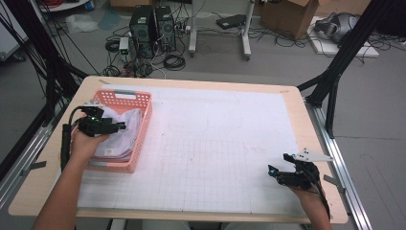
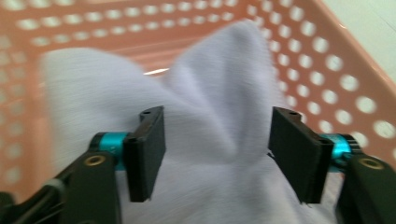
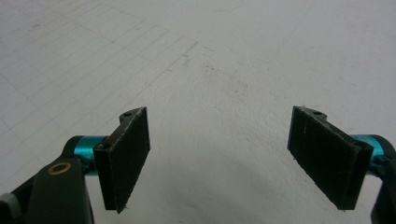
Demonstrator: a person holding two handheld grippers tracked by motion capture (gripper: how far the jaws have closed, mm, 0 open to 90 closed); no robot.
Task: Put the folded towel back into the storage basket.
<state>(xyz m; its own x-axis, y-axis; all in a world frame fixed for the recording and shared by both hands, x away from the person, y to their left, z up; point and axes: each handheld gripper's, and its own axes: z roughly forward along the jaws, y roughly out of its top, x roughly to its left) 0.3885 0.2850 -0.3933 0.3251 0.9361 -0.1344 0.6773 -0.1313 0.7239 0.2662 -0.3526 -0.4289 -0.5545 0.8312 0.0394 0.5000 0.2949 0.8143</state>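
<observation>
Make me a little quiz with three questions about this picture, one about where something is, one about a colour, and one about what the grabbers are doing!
1. Where is the white cloth?
A. on the floor
B. in the basket
C. under the table

2. What colour is the basket?
A. pink
B. green
C. black

3. How do the right gripper jaws stand?
A. shut tight
B. shut on the cloth
C. open, with nothing between them

Answers:
1. B, the cloth lies heaped inside the basket walls.
2. A, its holed walls are pink.
3. C, the right gripper view shows a wide gap over the bare white mat.
</observation>
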